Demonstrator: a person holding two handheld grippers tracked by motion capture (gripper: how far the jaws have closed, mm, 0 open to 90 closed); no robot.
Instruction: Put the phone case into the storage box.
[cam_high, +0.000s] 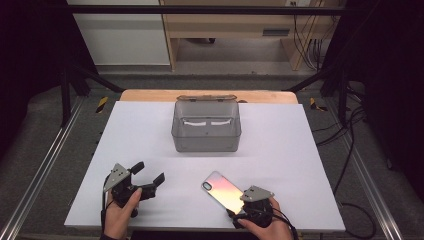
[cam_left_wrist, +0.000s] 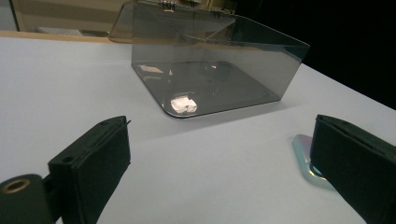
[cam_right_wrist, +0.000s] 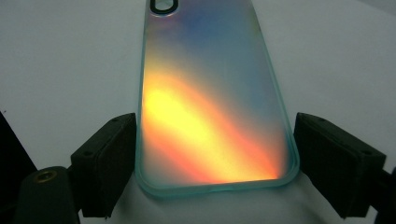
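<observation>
The iridescent phone case (cam_right_wrist: 212, 100), lying flat on the white table (cam_high: 150, 130) near its front edge, looks light, thin, glossy and slippery, so the right gripper (cam_right_wrist: 212, 163), jaws spread astride its near end, should clamp both long edges squarely.

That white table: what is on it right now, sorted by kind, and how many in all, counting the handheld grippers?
Phone case, iridescent: 1
Clear box with hinged lid: 1
Handheld grippers: 2, left gripper and right gripper
Total: 4
</observation>
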